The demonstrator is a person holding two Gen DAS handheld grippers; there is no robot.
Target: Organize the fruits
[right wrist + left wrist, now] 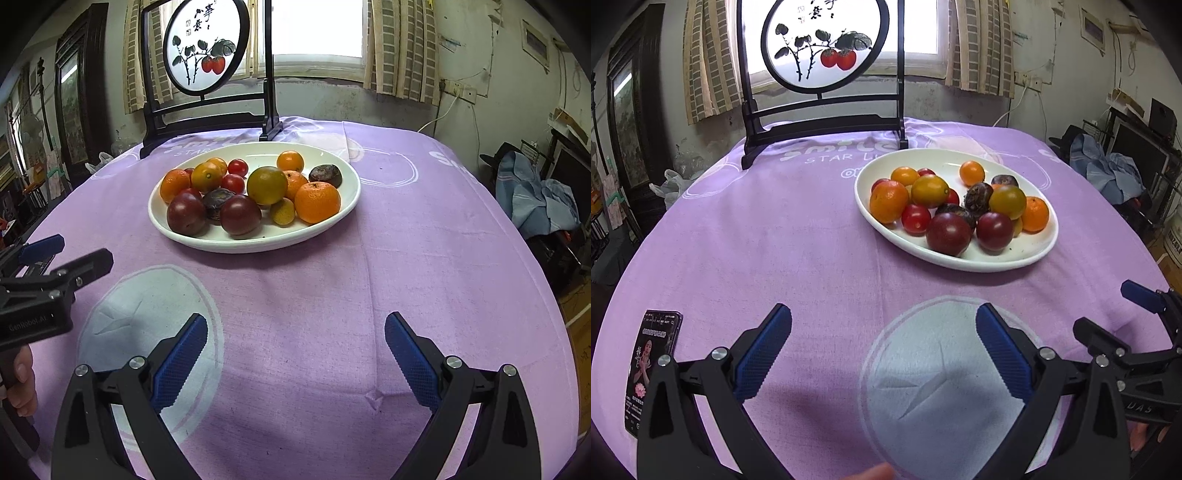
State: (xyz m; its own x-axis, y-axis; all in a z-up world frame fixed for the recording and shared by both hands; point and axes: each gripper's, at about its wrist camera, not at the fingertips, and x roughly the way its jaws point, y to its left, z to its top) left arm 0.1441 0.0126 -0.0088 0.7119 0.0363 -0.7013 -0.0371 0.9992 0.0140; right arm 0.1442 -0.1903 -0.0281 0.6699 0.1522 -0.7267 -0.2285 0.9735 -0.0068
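Observation:
A white oval plate (1027, 254) (343, 214) on the purple tablecloth holds several fruits: oranges (888, 202) (317, 202), red cherry tomatoes (916, 218) (237, 167), dark purple tomatoes (948, 233) (241, 214), green-orange tomatoes (1007, 201) (266, 185) and dark wrinkled fruits (978, 195) (325, 175). My left gripper (882, 314) is open and empty, over the cloth well short of the plate. My right gripper (295, 321) is open and empty, also short of the plate. Each gripper shows at the edge of the other's view, the right (1108, 317) and the left (70, 254).
A dark wooden stand with a round painted screen (823, 44) (203, 44) stands at the table's far edge behind the plate. A phone (652, 369) lies at the near left. A pale circle print (942, 387) (147, 314) marks the cloth. Furniture and clothes crowd the right.

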